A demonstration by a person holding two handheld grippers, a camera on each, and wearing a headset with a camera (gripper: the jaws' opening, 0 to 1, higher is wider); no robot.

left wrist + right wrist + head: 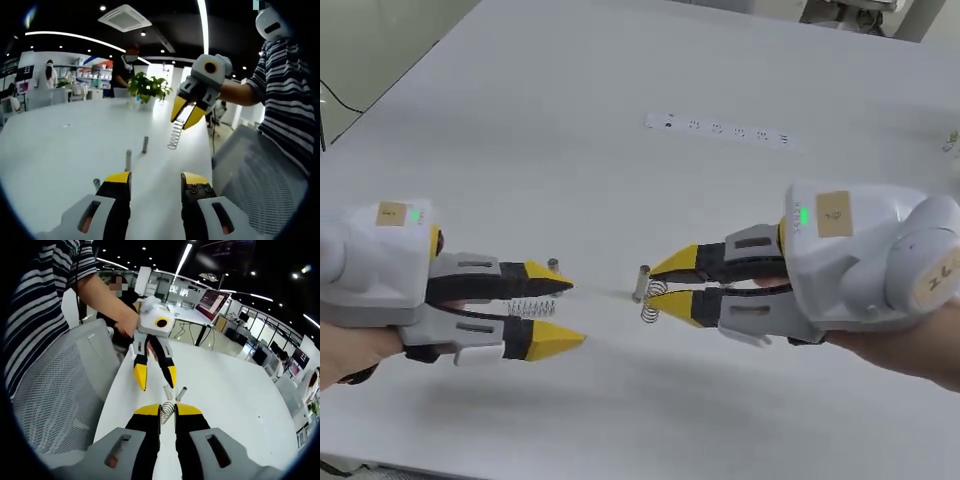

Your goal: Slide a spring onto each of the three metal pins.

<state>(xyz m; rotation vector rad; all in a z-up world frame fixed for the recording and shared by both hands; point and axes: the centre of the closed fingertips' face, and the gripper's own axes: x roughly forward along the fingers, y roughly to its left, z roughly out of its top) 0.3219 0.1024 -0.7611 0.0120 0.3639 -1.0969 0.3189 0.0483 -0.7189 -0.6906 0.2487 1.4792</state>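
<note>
Workbench, mid-task: the right gripper [660,290] is clamped narrow on a spring [653,300], its yellow tips pinching the coil near one end while the rest hangs free below the jaws. In the left gripper view, that spring dangles from the tips just above the white table [570,150].

Opposite, the left gripper [577,312] faces it tip to tip, jaws spread wide and gripping nothing. In the head view a second spring [530,307] appears in the gap between those open jaws, apparently lying on the table beneath them rather than being held. Whether it touches either jaw cannot be told.

Three upright metal pins run ahead of the left gripper in a line towards the right one. The nearest pin [96,183] stands just outside its left jaw tip, and the middle pin [128,160] stands a little beyond that tip. The far pin [145,144] stands just beside the lower end of the held spring. All three pins are bare.

A white power strip [718,128] lies well beyond both tools.
</note>
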